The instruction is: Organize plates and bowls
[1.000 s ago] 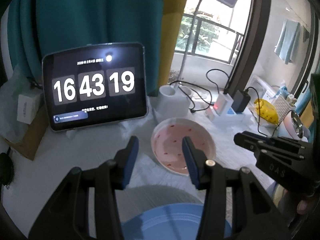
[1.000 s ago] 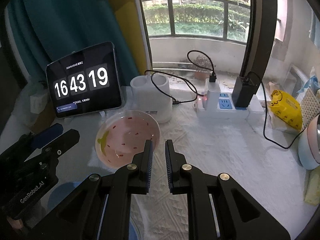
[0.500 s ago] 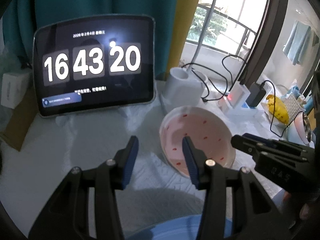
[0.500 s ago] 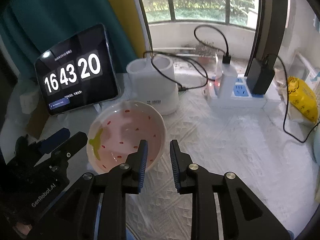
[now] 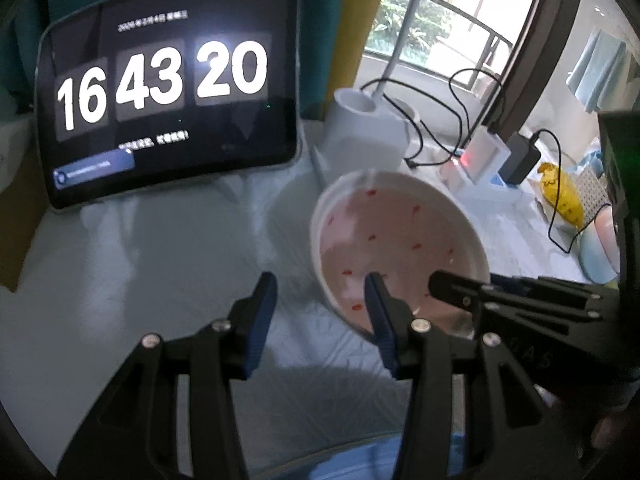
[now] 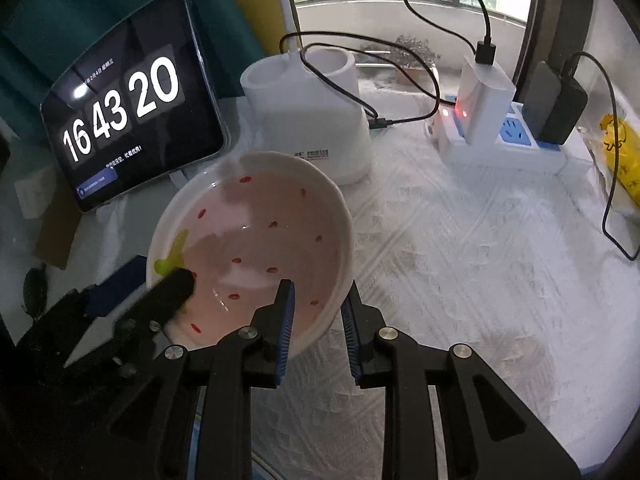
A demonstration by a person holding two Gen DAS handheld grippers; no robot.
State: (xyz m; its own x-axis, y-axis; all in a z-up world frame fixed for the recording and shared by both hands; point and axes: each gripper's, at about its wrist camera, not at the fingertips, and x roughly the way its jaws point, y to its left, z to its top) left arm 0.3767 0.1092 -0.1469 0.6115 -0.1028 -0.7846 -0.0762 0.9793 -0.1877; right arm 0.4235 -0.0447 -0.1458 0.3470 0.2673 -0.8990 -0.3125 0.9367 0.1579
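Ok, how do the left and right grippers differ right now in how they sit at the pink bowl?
The left gripper stands wider than the right gripper, whose jaws have just been opening. Seen from the right wrist, the left gripper straddles the pink bowl's left rim, while the right gripper straddles its near right rim. Shared: both are open, with one finger inside the bowl and one outside, and neither visibly presses the rim.
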